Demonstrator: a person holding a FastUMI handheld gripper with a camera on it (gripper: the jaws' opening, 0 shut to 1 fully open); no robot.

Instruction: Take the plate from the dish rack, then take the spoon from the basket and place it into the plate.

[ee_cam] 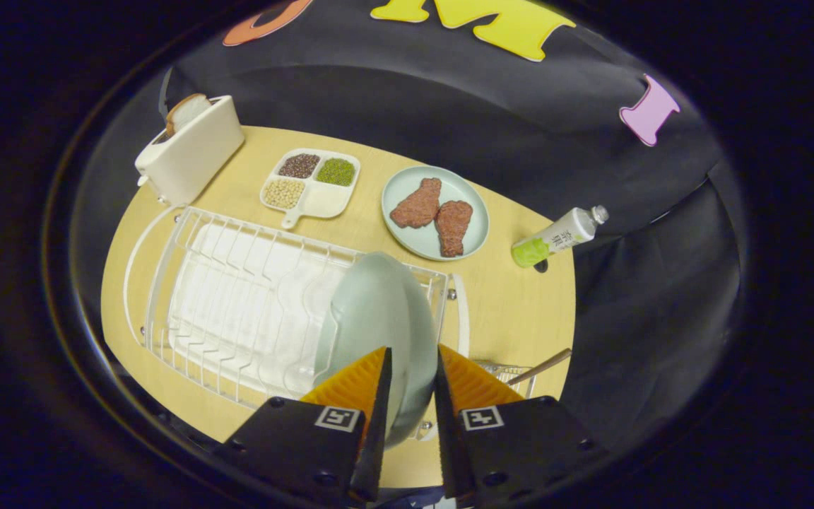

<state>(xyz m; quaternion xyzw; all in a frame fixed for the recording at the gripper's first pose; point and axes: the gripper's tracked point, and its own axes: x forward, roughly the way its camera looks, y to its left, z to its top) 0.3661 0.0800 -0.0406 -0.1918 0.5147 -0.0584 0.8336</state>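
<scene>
Partly hid, plate (pixel 372 311) btwn fingers (pixel 364 385), spoon (pixel 545 364) handle-only

The bottle (pixel 559 237) lying on the table's far right carries a white label with dark characters, too small to read. Each gripper finger bears a square black-and-white marker.

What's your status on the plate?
Gripper straddling plate rim, grip unconfirmed. Plate upright in dish rack. Spoon waiting in basket. Nothing blocking.

Mock kitchen in a cloth-walled booth: toaster (pixel 191 145), dish rack (pixel 237 297) and food plate (pixel 435 212) on a wooden bench (pixel 513 304).
</scene>
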